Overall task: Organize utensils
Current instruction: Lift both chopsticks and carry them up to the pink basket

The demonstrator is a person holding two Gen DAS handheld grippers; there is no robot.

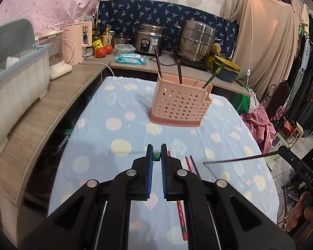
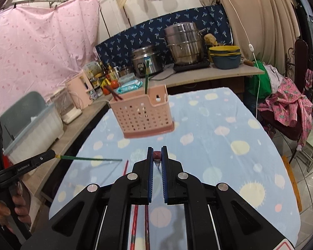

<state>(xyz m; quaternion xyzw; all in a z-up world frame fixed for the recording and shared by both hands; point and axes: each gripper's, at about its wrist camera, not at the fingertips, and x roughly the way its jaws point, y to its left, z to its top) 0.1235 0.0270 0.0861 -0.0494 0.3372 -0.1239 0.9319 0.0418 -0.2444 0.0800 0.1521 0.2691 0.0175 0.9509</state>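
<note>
I had both tools loaded above the cloth-covered table [image 1: 119, 112]. The left gripper [image 1: 156, 156] was closed on a green chopstick [image 2: 89, 158] by its butt end, the shaft sticking out sideways. The right gripper [image 2: 157, 155] was clamped on a dark red chopstick [image 1: 240, 159], held the same way. The pink holder [image 1: 178, 104] stood at the far middle of the table, with two dark red sticks and one green stick already standing in it. More red chopsticks [image 1: 182, 218] lay on the cloth near me.

My worry was the end-only grip: either stick could pivot between the fingers [image 1: 149, 156] and miss a compartment, or knock the light holder over. The two shafts pointed toward each other and could clash. My own grippers hid much of the loose sticks, so I couldn't count them, nor see the holder's dividers.
</note>
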